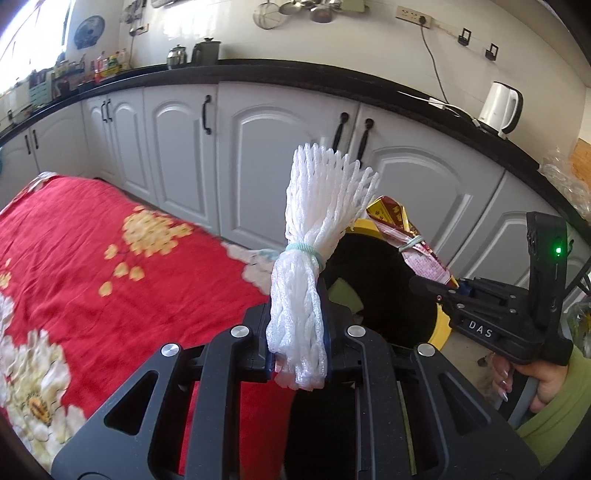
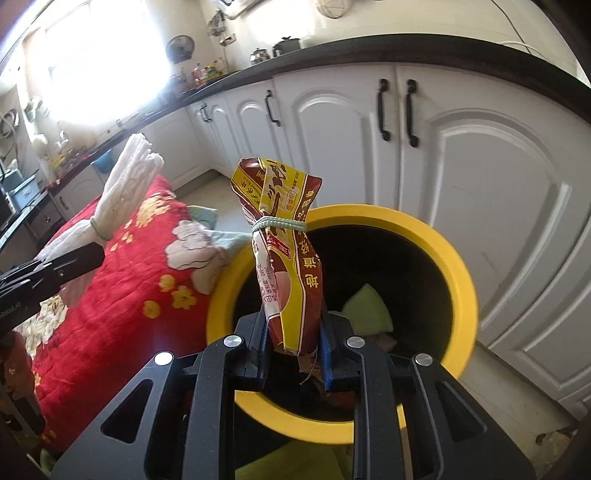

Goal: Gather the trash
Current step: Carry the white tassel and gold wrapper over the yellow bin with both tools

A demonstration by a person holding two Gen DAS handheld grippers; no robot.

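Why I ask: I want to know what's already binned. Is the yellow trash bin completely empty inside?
No, in the right wrist view a pale green piece already lies inside the yellow trash bin.

A home kitchen: white cabinets (image 1: 177,147) run under a black countertop (image 1: 295,70), with an electric kettle (image 1: 500,107), sauce bottles (image 1: 107,62) and hanging pans (image 1: 295,11).

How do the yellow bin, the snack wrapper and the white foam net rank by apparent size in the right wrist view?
1. Yellow bin, clearly largest.
2. Snack wrapper.
3. White foam net.
The wrapper sits nearest the camera, so ranks two and three are unsure.
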